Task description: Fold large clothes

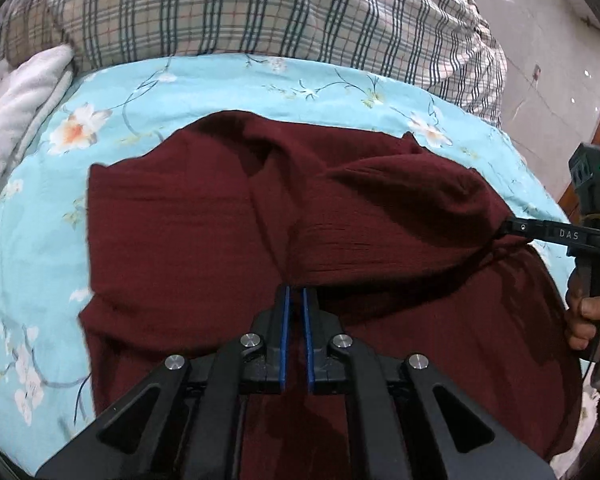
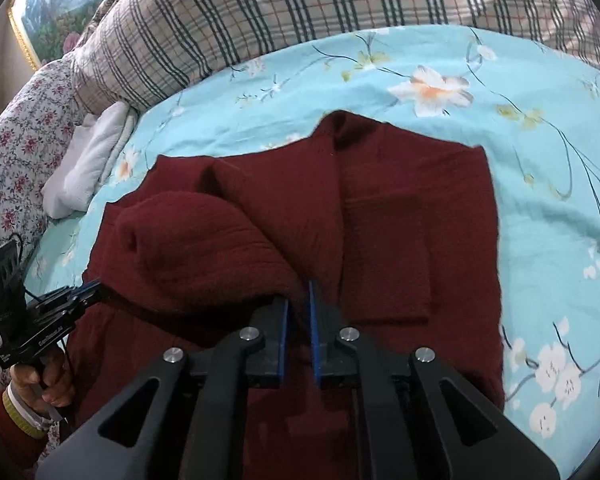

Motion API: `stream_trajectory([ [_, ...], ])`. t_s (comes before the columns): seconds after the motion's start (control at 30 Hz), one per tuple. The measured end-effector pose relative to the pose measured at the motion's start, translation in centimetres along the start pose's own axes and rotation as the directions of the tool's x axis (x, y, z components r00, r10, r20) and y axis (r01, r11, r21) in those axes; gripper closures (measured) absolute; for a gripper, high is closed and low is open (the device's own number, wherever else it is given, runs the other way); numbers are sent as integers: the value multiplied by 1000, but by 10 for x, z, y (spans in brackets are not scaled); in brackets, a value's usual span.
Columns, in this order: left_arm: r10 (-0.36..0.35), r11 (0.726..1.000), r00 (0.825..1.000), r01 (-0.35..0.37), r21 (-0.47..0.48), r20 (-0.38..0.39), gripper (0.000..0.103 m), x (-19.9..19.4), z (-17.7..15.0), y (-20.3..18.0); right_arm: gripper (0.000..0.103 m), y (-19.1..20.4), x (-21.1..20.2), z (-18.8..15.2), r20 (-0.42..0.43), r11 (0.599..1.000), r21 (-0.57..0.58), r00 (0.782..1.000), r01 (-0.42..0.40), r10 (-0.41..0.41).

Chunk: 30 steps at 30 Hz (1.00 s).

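Observation:
A dark red garment lies spread on a light blue flowered bedsheet. It also shows in the right wrist view. My left gripper is shut on a raised fold of the garment, lifted off the bed. My right gripper is shut on the other end of the same fold. The fold bulges between them. The right gripper shows at the right edge of the left wrist view. The left gripper shows at the left of the right wrist view.
A plaid quilt lies across the far side of the bed. A white folded cloth sits at the left beside a flowered pillow. Tiled floor lies beyond the bed's right edge.

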<state>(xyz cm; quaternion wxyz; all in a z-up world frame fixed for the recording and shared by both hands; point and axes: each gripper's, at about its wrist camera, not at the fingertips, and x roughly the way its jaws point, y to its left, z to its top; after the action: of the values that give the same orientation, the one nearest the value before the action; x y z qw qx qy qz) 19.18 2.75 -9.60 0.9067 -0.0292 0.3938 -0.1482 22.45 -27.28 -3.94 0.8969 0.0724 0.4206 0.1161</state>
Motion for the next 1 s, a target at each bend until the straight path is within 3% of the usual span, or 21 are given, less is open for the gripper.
stream_trajectory([
  [0.1, -8, 1000, 1000, 8, -26, -3, 95, -11, -3, 9, 83, -2, -10, -6, 7, 1000, 25, 1000, 6, -7],
  [0.17, -20, 998, 1000, 20, -54, 1, 94, -18, -2, 16, 65, -3, -18, -9, 16, 999, 37, 1000, 9, -9],
  [0.3, -54, 995, 998, 55, -83, 20, 79, -27, 10, 17, 62, -2, -34, -13, 49, 997, 70, 999, -19, 16],
  [0.33, -62, 995, 998, 64, -83, 27, 68, -28, 14, 15, 62, -2, -36, -12, 53, 996, 75, 998, -38, 34],
  [0.43, -80, 993, 996, 82, -86, 27, 18, -25, 27, 8, 58, -1, -36, -6, 65, 992, 104, 995, -78, 71],
  [0.47, -87, 991, 996, 88, -104, 14, 15, -20, 31, 7, 57, -1, -34, -3, 65, 991, 114, 996, -70, 63],
  [0.63, -204, 945, 978, 189, -267, -30, 16, -1, 43, 20, 57, 0, -28, 4, 68, 983, 160, 994, -94, 84],
  [0.73, -181, 955, 983, 169, -244, -30, 16, 0, 42, 19, 55, 18, -25, 5, 59, 987, 95, 990, -131, 126],
  [0.83, -156, 967, 986, 140, -212, -61, 17, 4, 39, 16, 38, 40, -18, 8, 45, 991, 15, 991, -130, 129],
  [0.93, -126, 977, 987, 105, -184, -102, 21, 10, 37, 15, 37, 58, -5, 13, 24, 992, -50, 992, -119, 121],
  [1.0, -157, 971, 981, 133, -201, -109, 21, 10, 36, 19, 36, 73, -1, 14, 17, 985, -128, 993, -114, 117],
])
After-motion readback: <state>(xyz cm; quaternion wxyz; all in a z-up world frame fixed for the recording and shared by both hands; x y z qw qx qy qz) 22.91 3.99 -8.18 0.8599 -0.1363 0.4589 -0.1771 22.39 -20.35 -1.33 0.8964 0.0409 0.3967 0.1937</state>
